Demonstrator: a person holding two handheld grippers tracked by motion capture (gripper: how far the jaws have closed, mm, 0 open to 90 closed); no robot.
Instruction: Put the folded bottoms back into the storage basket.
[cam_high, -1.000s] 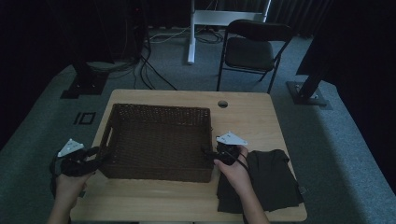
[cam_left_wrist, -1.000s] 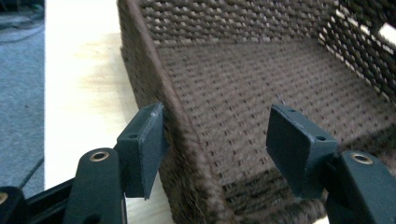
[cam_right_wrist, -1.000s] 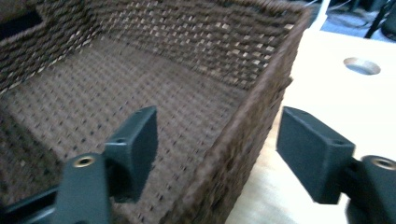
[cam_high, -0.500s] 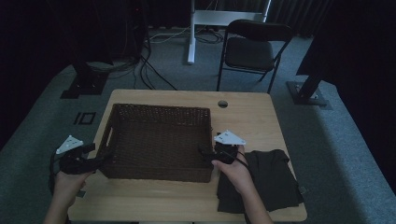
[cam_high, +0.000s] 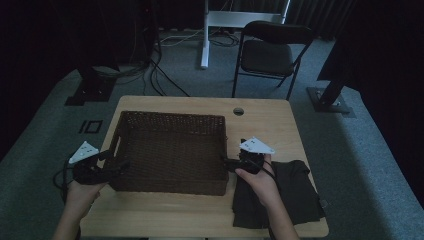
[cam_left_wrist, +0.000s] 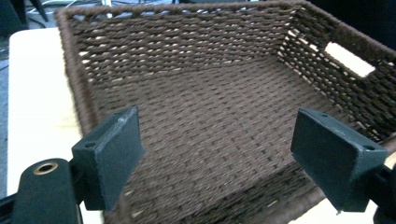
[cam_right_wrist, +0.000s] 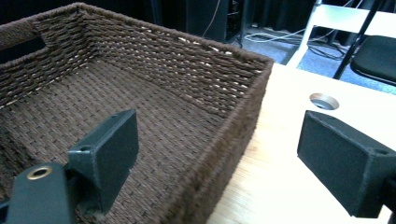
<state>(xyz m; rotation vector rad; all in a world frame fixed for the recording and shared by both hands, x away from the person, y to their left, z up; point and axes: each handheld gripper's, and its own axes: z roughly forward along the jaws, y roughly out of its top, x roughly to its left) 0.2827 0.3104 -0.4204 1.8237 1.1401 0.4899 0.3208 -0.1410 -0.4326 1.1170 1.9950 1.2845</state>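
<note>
The brown wicker basket (cam_high: 170, 152) sits empty at the middle of the wooden table (cam_high: 280, 125), long axis running left to right, so each short end wall faces 1 gripper. The left gripper (cam_high: 114, 161) stands at the left end, jaws just opened wide with the near-left corner of the rim between them, pads clear of the weave. The right gripper (cam_high: 227, 163) stands at the right end, jaws also just spread, straddling the right wall without pressing it. A dark folded cloth (cam_high: 290, 192) lies just right of the basket, under the right hand (cam_high: 257, 181), so that hand is the nearer one for fetching it.
</note>
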